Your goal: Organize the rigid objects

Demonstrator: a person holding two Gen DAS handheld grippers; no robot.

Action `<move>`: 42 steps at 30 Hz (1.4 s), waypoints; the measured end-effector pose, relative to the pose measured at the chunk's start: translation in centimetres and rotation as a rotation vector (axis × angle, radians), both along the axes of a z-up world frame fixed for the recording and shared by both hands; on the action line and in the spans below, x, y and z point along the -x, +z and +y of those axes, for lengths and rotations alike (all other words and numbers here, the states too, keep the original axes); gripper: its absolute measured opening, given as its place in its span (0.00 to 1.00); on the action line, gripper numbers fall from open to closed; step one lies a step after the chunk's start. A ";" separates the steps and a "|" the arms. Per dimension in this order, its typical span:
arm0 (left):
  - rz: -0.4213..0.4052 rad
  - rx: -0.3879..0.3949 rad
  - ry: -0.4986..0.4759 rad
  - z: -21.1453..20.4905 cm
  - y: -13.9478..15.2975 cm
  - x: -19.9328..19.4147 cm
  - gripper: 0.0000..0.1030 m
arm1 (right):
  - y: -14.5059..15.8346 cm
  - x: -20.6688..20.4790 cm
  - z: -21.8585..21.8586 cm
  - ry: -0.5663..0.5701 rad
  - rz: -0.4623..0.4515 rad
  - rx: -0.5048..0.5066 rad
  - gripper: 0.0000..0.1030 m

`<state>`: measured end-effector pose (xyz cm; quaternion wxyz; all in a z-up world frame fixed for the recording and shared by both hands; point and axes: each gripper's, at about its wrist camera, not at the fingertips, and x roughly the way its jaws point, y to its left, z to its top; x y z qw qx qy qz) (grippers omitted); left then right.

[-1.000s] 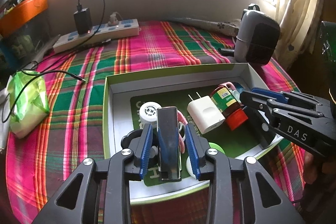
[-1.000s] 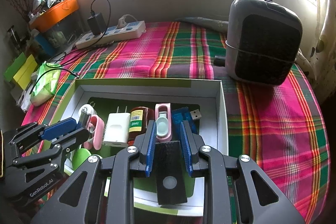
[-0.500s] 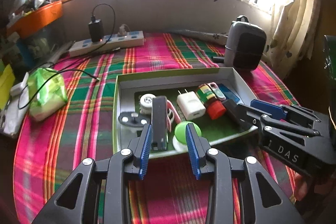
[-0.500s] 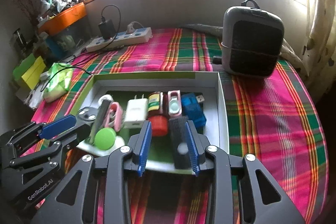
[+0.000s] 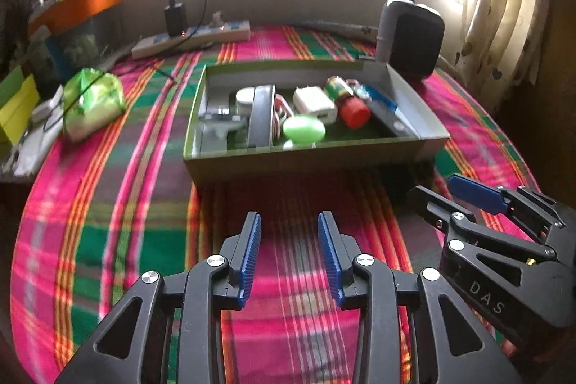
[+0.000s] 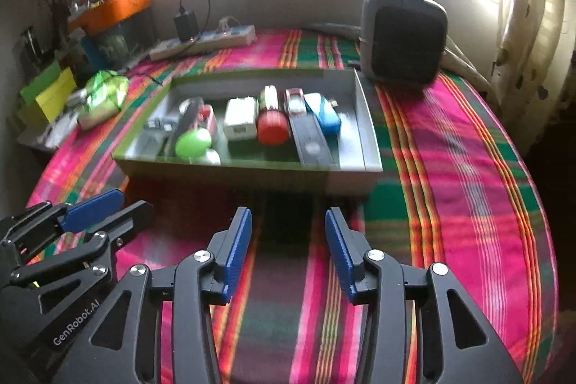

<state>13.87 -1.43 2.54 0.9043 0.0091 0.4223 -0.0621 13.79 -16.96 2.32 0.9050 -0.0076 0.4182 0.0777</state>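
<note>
A shallow green-rimmed box (image 5: 309,161) (image 6: 252,168) sits on the plaid cloth and holds several small items. Among them are a white charger (image 5: 314,103) (image 6: 239,120), a red-capped bottle (image 5: 351,107) (image 6: 270,123), a green oval (image 5: 304,129) (image 6: 192,143) and two dark flat bars (image 5: 261,116) (image 6: 309,139). My left gripper (image 5: 289,233) hangs over bare cloth in front of the box, open with nothing between its pads. My right gripper (image 6: 288,229) (image 5: 464,193) is also short of the box, its jaws opening and empty.
A grey and black heater (image 6: 403,38) (image 5: 414,35) stands behind the box's right corner. A white power strip (image 5: 194,38) with a black adapter lies at the back. A green packet (image 5: 91,101) and clutter occupy the left edge. A curtain (image 6: 532,24) hangs at right.
Both grippers let go of dark bars, which now lie in the box, and drew back toward the near side. The right jaws widened; the box looks farther away.
</note>
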 end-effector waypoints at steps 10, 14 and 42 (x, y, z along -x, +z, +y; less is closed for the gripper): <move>0.029 -0.025 -0.011 -0.9 -1.8 1.8 0.31 | -1.8 2.2 -0.5 -0.039 0.036 0.026 0.50; 0.031 -0.023 -0.011 -1.1 -1.8 1.8 0.31 | -2.2 2.7 -0.6 -0.043 0.042 0.037 0.51; 0.014 -0.044 -0.008 -1.9 -2.0 1.7 0.41 | -2.5 2.8 -1.9 -0.076 0.050 0.052 0.65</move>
